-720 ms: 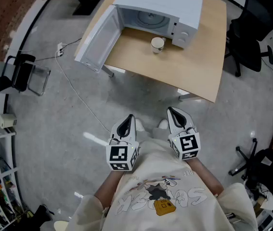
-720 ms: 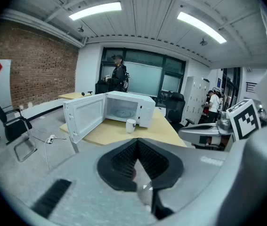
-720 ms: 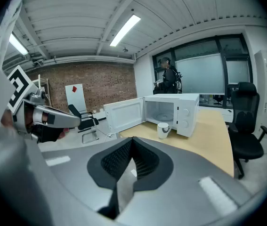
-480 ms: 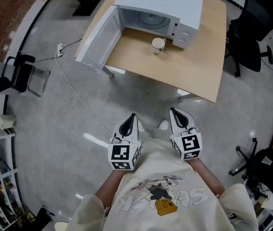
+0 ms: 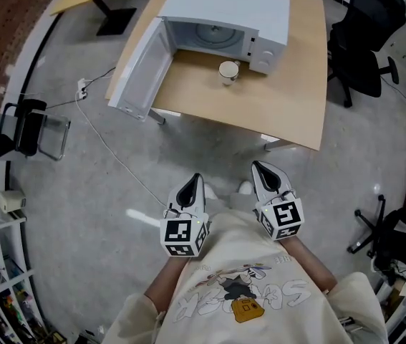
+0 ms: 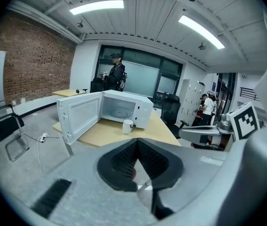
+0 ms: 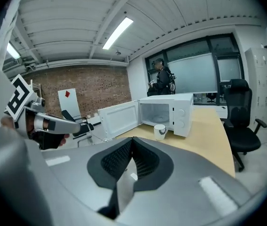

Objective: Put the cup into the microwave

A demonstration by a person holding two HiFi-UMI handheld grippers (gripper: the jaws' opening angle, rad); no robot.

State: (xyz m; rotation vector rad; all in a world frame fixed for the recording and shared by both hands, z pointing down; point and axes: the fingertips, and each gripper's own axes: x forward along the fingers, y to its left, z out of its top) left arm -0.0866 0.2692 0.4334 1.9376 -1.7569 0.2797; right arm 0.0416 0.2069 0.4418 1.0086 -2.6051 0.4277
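Observation:
A white cup [image 5: 228, 70] stands on the wooden table [image 5: 274, 106], just in front of the white microwave [image 5: 224, 9], whose door [image 5: 138, 67] hangs wide open to the left. The cup [image 6: 128, 125] shows far off in the left gripper view and, as the cup [image 7: 159, 131], in the right gripper view. My left gripper [image 5: 192, 183] and right gripper [image 5: 263, 171] are held close to my body, well short of the table, side by side over the floor. Both are shut with nothing between their jaws.
A black office chair [image 5: 364, 45] stands right of the table and a folding chair [image 5: 34, 124] at the left. A white cable [image 5: 106, 138] runs across the grey floor. A person [image 6: 115, 75] stands beyond the table in the left gripper view.
The head view has shifted a little, so the table and microwave sit slightly left and higher in the picture. Both grippers keep their place near my body.

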